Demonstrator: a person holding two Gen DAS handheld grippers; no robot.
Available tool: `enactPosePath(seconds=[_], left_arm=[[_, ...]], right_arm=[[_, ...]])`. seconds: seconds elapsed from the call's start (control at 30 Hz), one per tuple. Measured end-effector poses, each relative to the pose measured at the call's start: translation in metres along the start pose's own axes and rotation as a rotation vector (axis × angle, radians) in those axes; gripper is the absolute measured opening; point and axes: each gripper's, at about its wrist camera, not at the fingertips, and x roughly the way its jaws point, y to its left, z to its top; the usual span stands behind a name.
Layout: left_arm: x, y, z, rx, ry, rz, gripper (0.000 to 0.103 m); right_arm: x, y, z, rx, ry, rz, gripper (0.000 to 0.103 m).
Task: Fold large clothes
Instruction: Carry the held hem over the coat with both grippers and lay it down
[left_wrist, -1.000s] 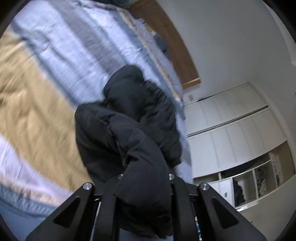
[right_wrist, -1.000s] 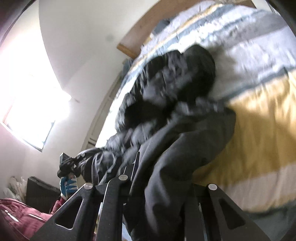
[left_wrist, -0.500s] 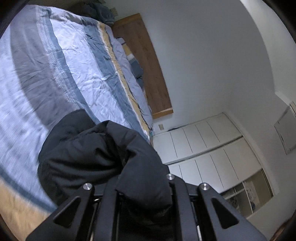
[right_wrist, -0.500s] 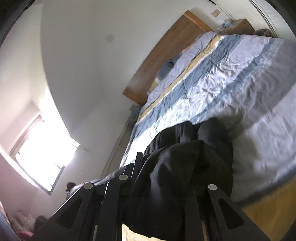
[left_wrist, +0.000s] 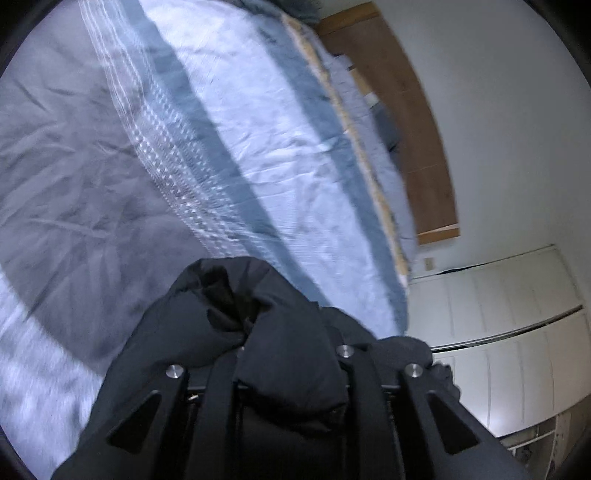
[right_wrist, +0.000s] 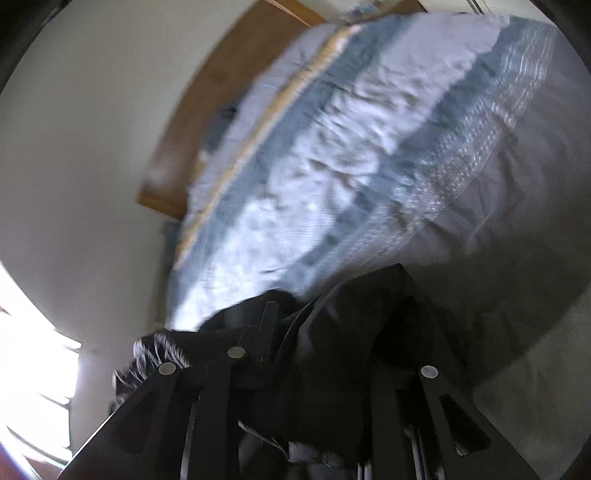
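A black padded jacket is bunched up in front of both cameras over the striped bedspread. My left gripper is shut on a thick fold of the jacket, which bulges between its fingers. My right gripper is shut on another part of the jacket; a fur-trimmed edge hangs at its left. The rest of the jacket is hidden below the grippers.
The bed with a blue, grey and white striped cover fills both views. A wooden headboard stands at the far end. White wardrobe doors are at the right. A bright window is at the left.
Both grippers have moved with the jacket up the bed, from over the yellow stripe to over the grey and blue stripes. The jacket now lies closer to the cameras.
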Motion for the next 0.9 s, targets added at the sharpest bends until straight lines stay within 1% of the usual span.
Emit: enactPosePath(seconds=[0.03, 0.1, 0.2, 0.27, 0.33, 0.4, 0.47, 0.5, 0.53, 0.63, 0.67, 0.73, 0.77, 0.8, 0.83, 0.87, 0.9], left_arm=[[0.013, 0.007, 0.004, -0.015, 0.007, -0.002, 0.014], [0.035, 0.012, 0.011, -0.005, 0.022, 0.016, 0.014], [0.055, 0.014, 0.021, -0.018, 0.03, 0.027, 0.014], [0.058, 0.01, 0.027, -0.032, 0.029, 0.034, 0.014], [0.055, -0.004, 0.034, -0.006, 0.011, 0.014, 0.014], [0.049, -0.021, 0.041, 0.032, -0.007, -0.019, 0.014], [0.052, -0.03, 0.048, 0.062, -0.022, -0.025, 0.014], [0.056, -0.032, 0.05, 0.072, -0.022, -0.013, 0.014], [0.065, -0.031, 0.052, 0.083, -0.011, 0.016, 0.014], [0.096, -0.022, 0.053, 0.117, 0.026, 0.097, 0.016], [0.104, -0.019, 0.053, 0.113, 0.038, 0.109, 0.016], [0.113, -0.016, 0.055, 0.084, 0.058, 0.103, 0.016], [0.112, -0.017, 0.057, 0.079, 0.062, 0.093, 0.022], [0.107, -0.018, 0.059, 0.065, 0.067, 0.051, 0.027], [0.103, -0.018, 0.061, 0.051, 0.067, 0.006, 0.042], [0.094, -0.019, 0.064, 0.025, 0.055, -0.057, 0.053], [0.085, -0.02, 0.067, 0.001, 0.04, -0.098, 0.055]], right_arm=[[0.01, -0.006, 0.004, 0.021, 0.008, 0.004, 0.019], [0.027, -0.012, 0.009, 0.035, 0.02, 0.007, 0.018], [0.046, -0.013, 0.019, 0.033, 0.036, -0.01, 0.018], [0.056, -0.011, 0.027, 0.045, 0.04, -0.021, 0.018], [0.057, -0.004, 0.037, 0.057, 0.037, -0.023, 0.018], [0.052, 0.007, 0.05, 0.019, 0.013, -0.019, 0.018], [0.05, 0.016, 0.062, -0.007, -0.01, 0.003, 0.018], [0.052, 0.019, 0.067, -0.03, -0.017, 0.0, 0.018], [0.059, 0.021, 0.069, -0.058, -0.015, -0.021, 0.018], [0.085, 0.01, 0.065, -0.059, 0.019, -0.056, 0.017], [0.096, 0.003, 0.062, -0.05, 0.034, -0.06, 0.017], [0.11, -0.004, 0.056, -0.036, 0.052, -0.07, 0.016], [0.112, -0.003, 0.055, -0.042, 0.053, -0.076, 0.016], [0.111, -0.003, 0.057, -0.042, 0.053, -0.071, 0.02], [0.108, -0.003, 0.058, -0.036, 0.051, -0.053, 0.024], [0.103, -0.003, 0.061, -0.024, 0.045, -0.019, 0.032], [0.098, -0.003, 0.062, -0.015, 0.039, 0.006, 0.048]])
